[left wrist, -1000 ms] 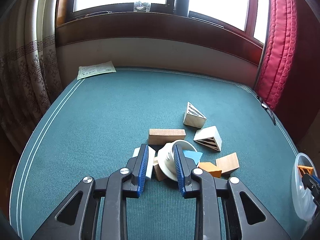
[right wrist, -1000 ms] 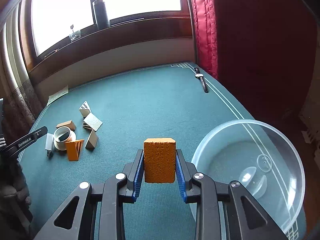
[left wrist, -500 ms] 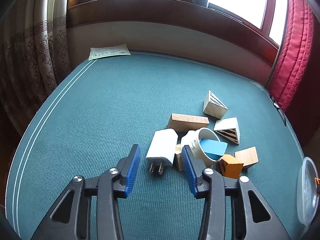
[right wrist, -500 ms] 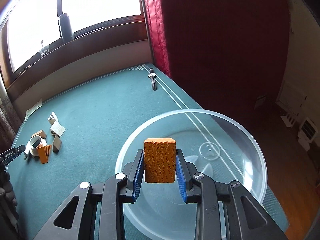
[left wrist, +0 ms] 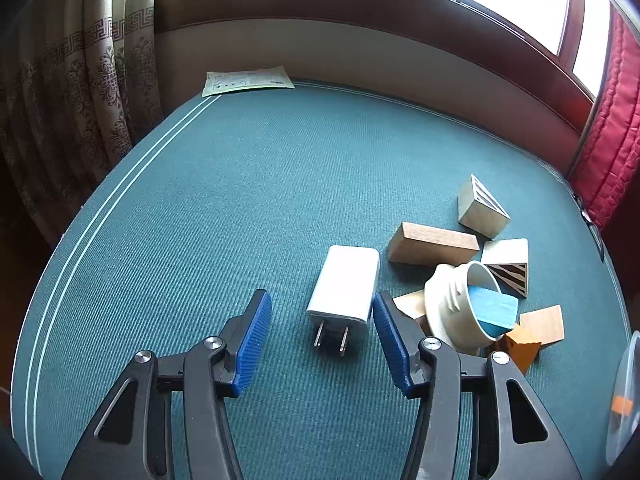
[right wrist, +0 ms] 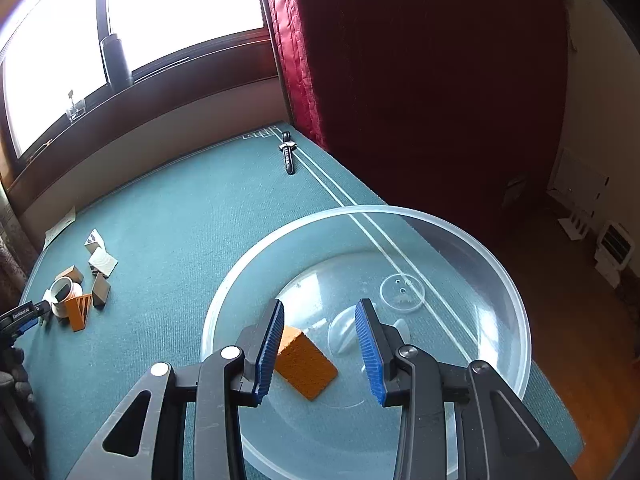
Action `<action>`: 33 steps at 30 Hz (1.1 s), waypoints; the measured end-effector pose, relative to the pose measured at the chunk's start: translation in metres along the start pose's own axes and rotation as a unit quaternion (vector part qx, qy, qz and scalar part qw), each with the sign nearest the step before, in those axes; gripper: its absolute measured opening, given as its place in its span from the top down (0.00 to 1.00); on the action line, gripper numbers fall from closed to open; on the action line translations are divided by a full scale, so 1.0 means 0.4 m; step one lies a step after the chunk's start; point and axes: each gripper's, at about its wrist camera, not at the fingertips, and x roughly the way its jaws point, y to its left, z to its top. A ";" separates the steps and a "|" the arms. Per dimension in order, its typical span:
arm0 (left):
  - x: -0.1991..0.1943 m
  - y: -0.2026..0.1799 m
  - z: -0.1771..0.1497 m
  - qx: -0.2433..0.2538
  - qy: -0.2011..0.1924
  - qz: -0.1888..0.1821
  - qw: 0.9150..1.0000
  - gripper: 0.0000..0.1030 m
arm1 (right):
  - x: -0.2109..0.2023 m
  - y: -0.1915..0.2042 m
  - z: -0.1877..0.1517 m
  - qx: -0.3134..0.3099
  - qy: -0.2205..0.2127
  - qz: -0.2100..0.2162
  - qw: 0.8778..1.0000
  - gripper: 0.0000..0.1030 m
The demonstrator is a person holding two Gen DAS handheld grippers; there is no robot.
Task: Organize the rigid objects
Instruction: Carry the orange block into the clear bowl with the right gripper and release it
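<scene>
right gripper (right wrist: 320,346) is opening over the clear bowl (right wrist: 516,300), orange block (right wrist: 306,364) loose beneath; left gripper (left wrist: 322,344) also opening, white charger (left wrist: 344,286) just ahead, untouched

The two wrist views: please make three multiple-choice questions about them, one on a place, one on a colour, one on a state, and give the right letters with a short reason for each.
1. Where does the orange block lie?
A. inside the clear bowl
B. on the window sill
C. on the paper sheet

2. What colour is the flat piece that sits in the white cup?
A. red
B. blue
C. black

3. How does the white charger lie?
A. flat on the green cloth, prongs toward the camera
B. standing on its prongs
C. clamped by the left tool

Answers:
1 A: the right wrist view shows the block on the bowl's floor, below the right tool, whose jaws are opening with no pad pressing on it.
2 B: its faces are blue in the cup's mouth.
3 A: both prongs point at the lens, and the left tool's opening jaws do not grip it.
</scene>
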 end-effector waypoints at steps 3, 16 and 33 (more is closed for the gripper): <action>0.009 -0.002 -0.001 0.004 0.000 0.007 1.000 0.47 | 0.007 0.005 -0.002 -0.001 0.003 0.004 1.000 0.61; 0.036 -0.026 0.018 0.039 -0.007 0.024 0.999 0.70 | 0.016 0.015 -0.013 -0.001 0.009 0.008 1.000 0.61; -0.129 -0.119 -0.027 0.070 -0.063 -0.012 0.995 0.70 | 0.002 -0.023 -0.006 0.019 -0.001 0.001 1.000 0.61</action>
